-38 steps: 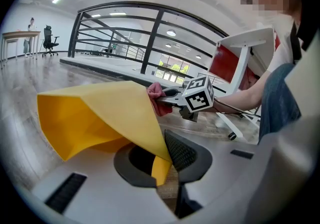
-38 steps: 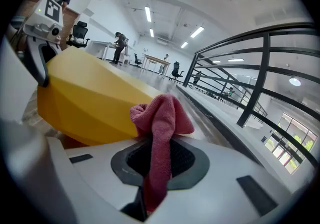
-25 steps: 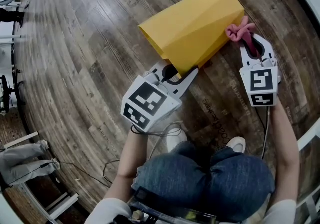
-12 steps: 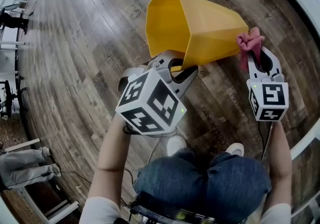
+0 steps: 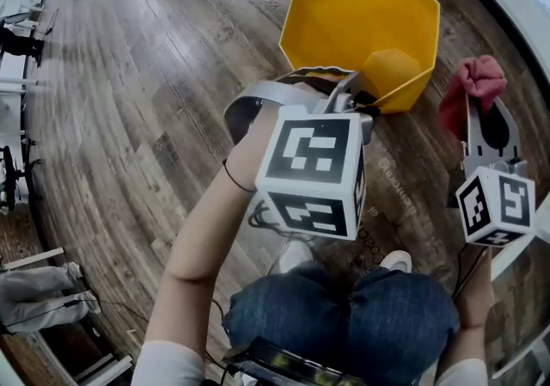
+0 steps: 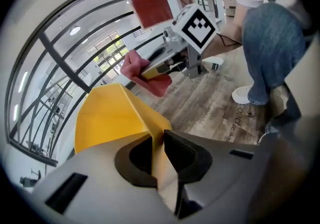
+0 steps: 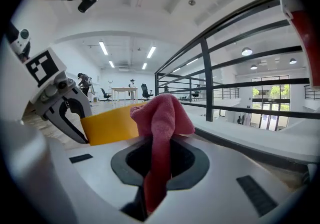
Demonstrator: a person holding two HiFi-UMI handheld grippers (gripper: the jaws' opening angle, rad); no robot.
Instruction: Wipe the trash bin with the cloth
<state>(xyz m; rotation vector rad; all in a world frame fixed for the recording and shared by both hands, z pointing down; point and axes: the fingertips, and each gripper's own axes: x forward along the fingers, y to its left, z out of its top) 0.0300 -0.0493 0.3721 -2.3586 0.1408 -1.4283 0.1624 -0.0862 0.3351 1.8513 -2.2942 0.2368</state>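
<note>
My left gripper (image 6: pixel 157 144) clamps the thin rim of the yellow trash bin (image 5: pixel 344 15) — pushing in the pink cloth (image 7: pixel 162 113), pinched in my right gripper (image 7: pixel 156 165), could twist it loose.

Dark wood-plank floor (image 5: pixel 129 118) spreads all round; a black railing (image 7: pixel 205 76) runs right, with a white table (image 7: pixel 123 90) and office chairs (image 7: pixel 145 91) far off.

- Left gripper (image 6: pixel 157 143): jaws pinched on a wall edge of the yellow trash bin (image 6: pixel 110 118).
- Right gripper (image 6: pixel 150 72) beyond the bin, red cloth (image 6: pixel 136 64) bunched in its jaws.
- Wood floor (image 6: pixel 210 103); jeans leg (image 6: pixel 272 43), white shoe (image 6: pixel 241 94) at right.
</note>
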